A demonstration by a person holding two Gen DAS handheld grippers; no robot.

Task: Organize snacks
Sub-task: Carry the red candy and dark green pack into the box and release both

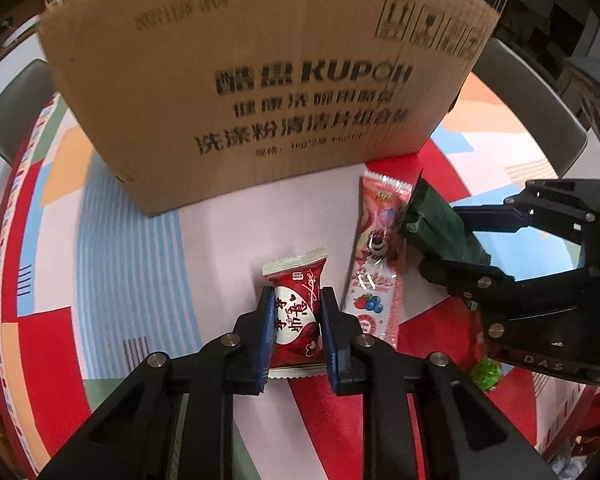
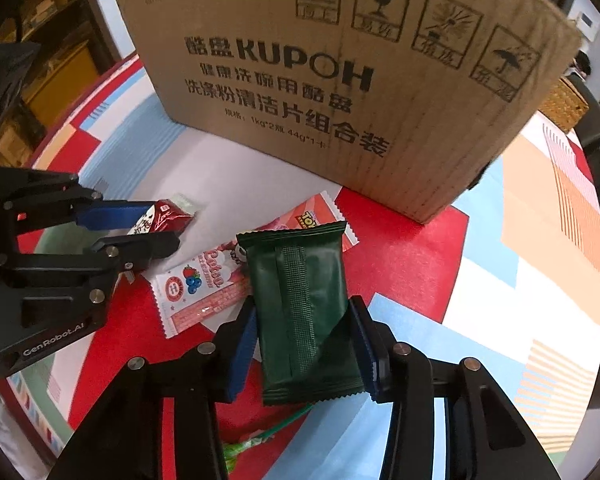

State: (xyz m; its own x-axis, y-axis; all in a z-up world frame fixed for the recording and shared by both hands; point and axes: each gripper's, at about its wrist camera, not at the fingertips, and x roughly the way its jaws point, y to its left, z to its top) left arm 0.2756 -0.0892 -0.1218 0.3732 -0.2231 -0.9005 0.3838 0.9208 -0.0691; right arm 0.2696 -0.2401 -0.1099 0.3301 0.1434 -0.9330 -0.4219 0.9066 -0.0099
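My left gripper (image 1: 294, 312) is shut on a red candy packet (image 1: 295, 312) with white writing, just over the tablecloth. It also shows at the left of the right wrist view (image 2: 156, 226), with the red packet (image 2: 168, 214) between its fingers. My right gripper (image 2: 304, 328) is shut on a dark green snack packet (image 2: 302, 312), held above the table. In the left wrist view the right gripper (image 1: 444, 240) holds the green packet (image 1: 440, 228) at the right. A long pink snack packet (image 1: 374, 256) lies flat between the two grippers, and shows in the right wrist view (image 2: 220, 280).
A large cardboard box (image 1: 260, 80) printed KUPOH stands on the table just behind the snacks, its wall facing me (image 2: 340, 80). A green lollipop (image 1: 486, 374) lies under the right gripper, its stick seen in the right wrist view (image 2: 276, 428). The patterned tablecloth (image 2: 480, 280) covers a round table.
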